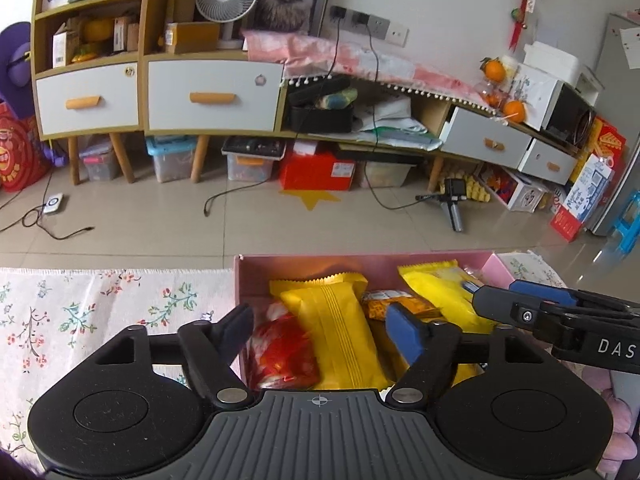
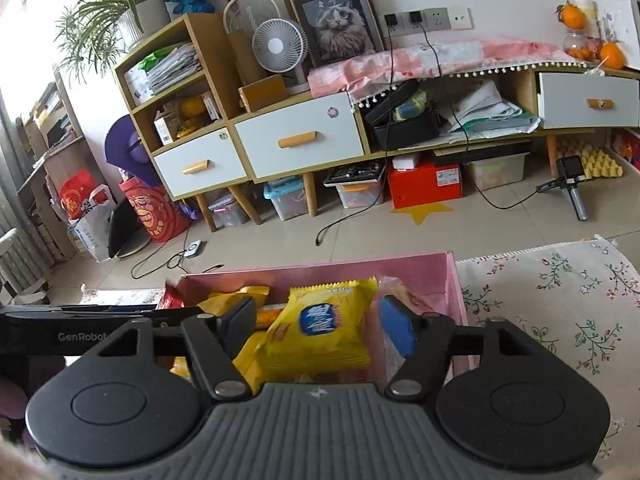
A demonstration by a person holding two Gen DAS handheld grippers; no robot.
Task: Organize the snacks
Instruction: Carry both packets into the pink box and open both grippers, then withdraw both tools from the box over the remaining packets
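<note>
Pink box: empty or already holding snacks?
Holding snacks. The lidless pink box contains several yellow packets, a red wrapper and a yellow biscuit pack, lying loose and overlapping.

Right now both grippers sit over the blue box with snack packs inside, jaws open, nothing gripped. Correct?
One thing is off: the box is pink, not blue, as both wrist views show. The rest holds. The left gripper and right gripper are over it with jaws open, the plain yellow pack and the yellow biscuit pack lying loose between them, not pressed.
</note>
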